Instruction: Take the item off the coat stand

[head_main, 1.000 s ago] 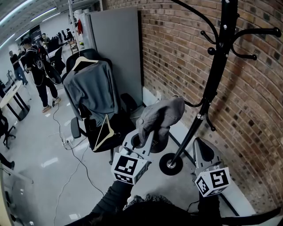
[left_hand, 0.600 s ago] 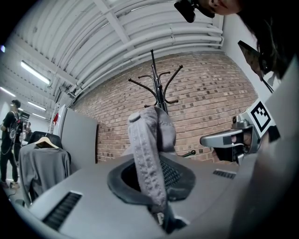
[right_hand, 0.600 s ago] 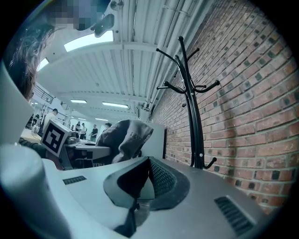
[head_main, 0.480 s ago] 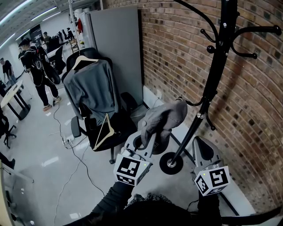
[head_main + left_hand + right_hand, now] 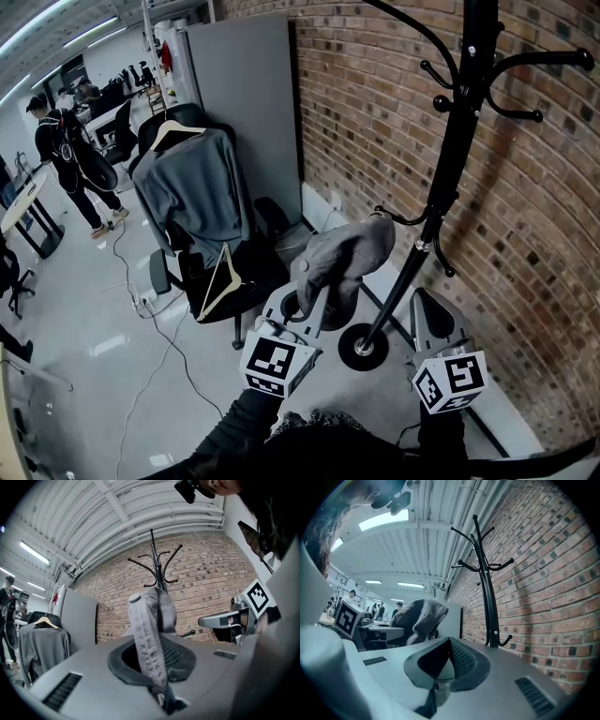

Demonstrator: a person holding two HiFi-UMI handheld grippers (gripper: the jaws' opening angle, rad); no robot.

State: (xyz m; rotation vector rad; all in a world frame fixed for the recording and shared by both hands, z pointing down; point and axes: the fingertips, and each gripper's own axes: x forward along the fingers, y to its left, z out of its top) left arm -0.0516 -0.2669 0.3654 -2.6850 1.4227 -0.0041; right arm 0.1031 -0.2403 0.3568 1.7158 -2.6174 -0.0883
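Left claw (image 5: 302,302) clenched on a grey cap (image 5: 342,253); right claw (image 5: 424,321) closed on nothing, low beside the base of the stand (image 5: 450,159). The cap hangs from the left claw near the pole, level with the lowest hook (image 5: 398,220), and appears to be off it, so the step in hand is judged to be the carry-away. To do it well, hold the clench firm, since only a narrow stitched edge of the cap sits between the jaws. Draw the cap away from the pole and toward the body, lifting slightly so that the loose crown cannot snag the hook tip. Keep the right claw clear of the path. The head view places the cap's upper edge just beside the hook, and whether the two touch cannot be told there. The right gripper view shows the cap apart from the stand, with wall between them. Only the left gripper view shows the grip itself: the stitched band runs down into the closed jaws, the crown standing upright above.
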